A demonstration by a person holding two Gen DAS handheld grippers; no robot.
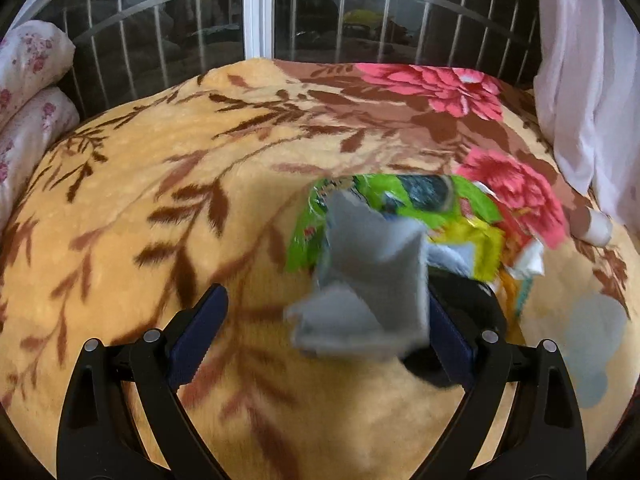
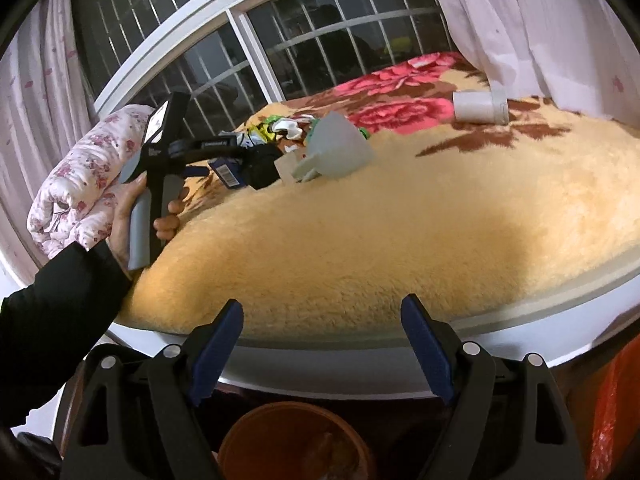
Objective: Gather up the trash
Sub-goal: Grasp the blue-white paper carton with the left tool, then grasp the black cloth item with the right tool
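Observation:
A crumpled translucent grey plastic cup [image 1: 360,280] lies blurred on the floral blanket, close to the right finger of my left gripper [image 1: 324,328], which is open. Whether the finger touches it is unclear. Behind it lies a pile of wrappers [image 1: 440,216], green and yellow, with a black item [image 1: 472,308]. In the right wrist view the cup [image 2: 336,148] and wrappers [image 2: 280,128] lie beyond the left gripper's body [image 2: 208,148]. My right gripper [image 2: 320,332] is open and empty at the bed's front edge, above a brown bin [image 2: 296,440].
A white bottle [image 2: 480,108] lies on its side at the back right of the bed, also in the left wrist view [image 1: 598,228]. A rolled floral quilt [image 2: 80,184] is at the left. White curtain [image 1: 580,80] and barred window [image 1: 320,20] stand behind. A red bag [image 2: 616,412] is at lower right.

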